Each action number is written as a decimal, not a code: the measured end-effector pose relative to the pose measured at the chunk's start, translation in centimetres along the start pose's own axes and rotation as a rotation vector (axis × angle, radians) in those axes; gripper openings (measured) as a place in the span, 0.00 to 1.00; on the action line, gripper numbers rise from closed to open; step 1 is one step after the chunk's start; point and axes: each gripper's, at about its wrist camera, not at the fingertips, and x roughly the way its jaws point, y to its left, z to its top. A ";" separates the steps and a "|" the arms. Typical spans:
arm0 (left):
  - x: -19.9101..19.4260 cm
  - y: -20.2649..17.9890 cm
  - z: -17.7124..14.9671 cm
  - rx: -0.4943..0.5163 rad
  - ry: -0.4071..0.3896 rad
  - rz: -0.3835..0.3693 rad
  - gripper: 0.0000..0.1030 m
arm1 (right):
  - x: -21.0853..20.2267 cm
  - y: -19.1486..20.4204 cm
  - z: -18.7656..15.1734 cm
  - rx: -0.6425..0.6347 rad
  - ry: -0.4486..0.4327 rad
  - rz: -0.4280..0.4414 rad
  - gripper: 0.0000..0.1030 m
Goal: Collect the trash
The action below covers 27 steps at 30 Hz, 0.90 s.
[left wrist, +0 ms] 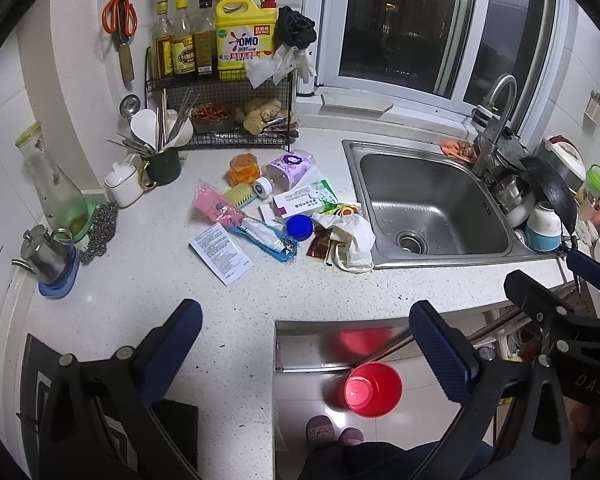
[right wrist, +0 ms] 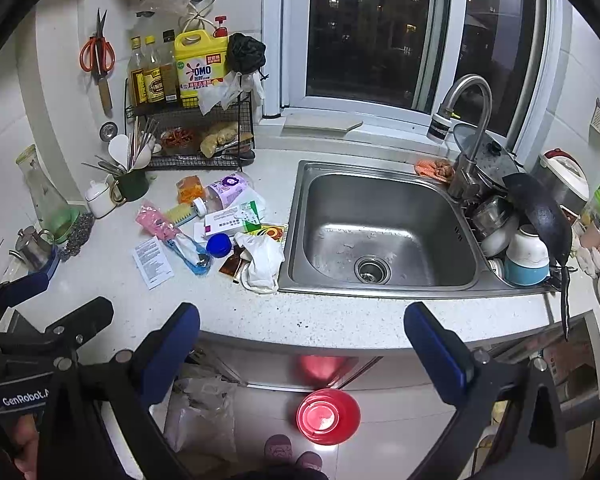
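Two grippers are hanging over the front edge of the countertop (left wrist: 260, 292), both with fingers spread wide and nothing between them: the left gripper (left wrist: 306, 346) and the right gripper (right wrist: 302, 344), neither yet touching any item. Below them a red bin (left wrist: 373, 389) is standing on the floor, just off the counter's front edge, mouth up.

Trash is lying heaped on the counter between the wire rack (left wrist: 220, 120) and the left rim of the sink (left wrist: 432, 204): a white crumpled wrapper (left wrist: 350, 242), a brown sachet (left wrist: 319, 245), a blue cap (left wrist: 299, 227), a paper leaflet (left wrist: 221, 254), a pink packet (left wrist: 216, 208) and a clear bottle (left wrist: 286, 168).

Risks, as I am judging them:
- The flat leaflet is offering little to pinch; fingers are likely sliding over it.
- Overlapping pieces are inviting a double pickup, with one dropping short of the bin.
- The wrapper is touching the sink rim and could be nudged in.
- A cutlery mug (left wrist: 162, 164) near the rack may be mistaken for trash.
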 end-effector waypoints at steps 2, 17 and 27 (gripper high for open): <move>0.0 0.0 0.0 0.000 -0.001 0.000 1.00 | 0.0 0.0 0.0 -0.001 -0.002 0.000 1.00; -0.3 0.1 0.2 0.001 -0.015 0.008 1.00 | 0.1 0.1 0.5 -0.011 -0.008 0.007 1.00; -0.3 0.2 0.3 -0.007 -0.013 0.011 1.00 | 0.1 0.2 0.6 -0.019 -0.013 0.011 1.00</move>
